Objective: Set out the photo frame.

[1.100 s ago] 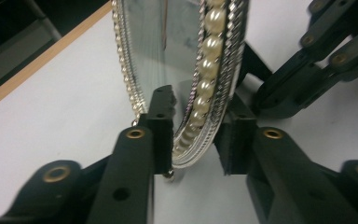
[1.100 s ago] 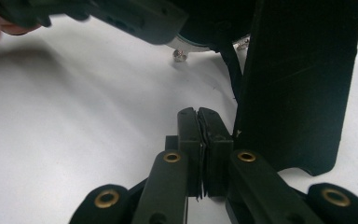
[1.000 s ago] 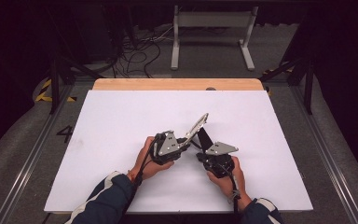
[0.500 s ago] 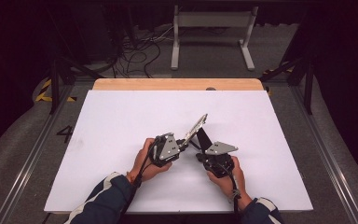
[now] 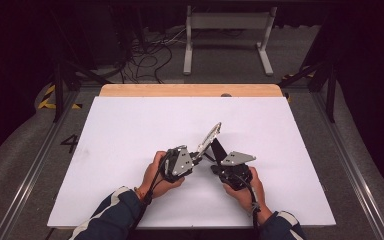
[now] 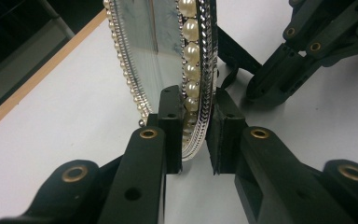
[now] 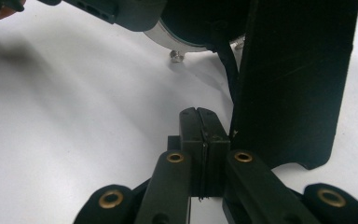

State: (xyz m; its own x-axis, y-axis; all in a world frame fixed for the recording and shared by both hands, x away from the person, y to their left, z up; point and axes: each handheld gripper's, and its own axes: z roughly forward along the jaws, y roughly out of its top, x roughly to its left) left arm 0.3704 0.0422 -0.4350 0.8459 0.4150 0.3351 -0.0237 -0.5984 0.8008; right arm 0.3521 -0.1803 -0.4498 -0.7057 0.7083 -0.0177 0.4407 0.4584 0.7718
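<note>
1. Sleeves of a person, dark with white stripes, come in at the near edge of the white table top (image 5: 130,125); each hand holds a black two-jaw gripper.
2. Left gripper (image 5: 192,159) sits just left of the picture frame (image 5: 209,137), near the middle of the white top. In the left gripper view its jaws have just been closing and stand narrow, one on each side of the lower edge of the frame (image 6: 168,56); the left pad lies against the glass side, while the right pad stands beside the silver rim with a thin gap.
3. The frame stands tilted on edge. Its rim carries a row of pearl beads (image 6: 189,51) and a silver braided band, with glass in the middle.
4. Right gripper (image 5: 215,166) is just right of the frame, close to the left one. In the right gripper view its jaws (image 7: 204,140) are pressed fully together, with nothing between them.
5. Just beyond those closed jaws stands the frame's black back stand (image 7: 293,79), and past it the dark back of the frame.
6. Beyond the frame, a strip of bare wood (image 5: 190,90) edges the far side of the white top.
7. Farther still, cables (image 5: 150,55) and a grey metal stand (image 5: 227,30) are on the floor.
</note>
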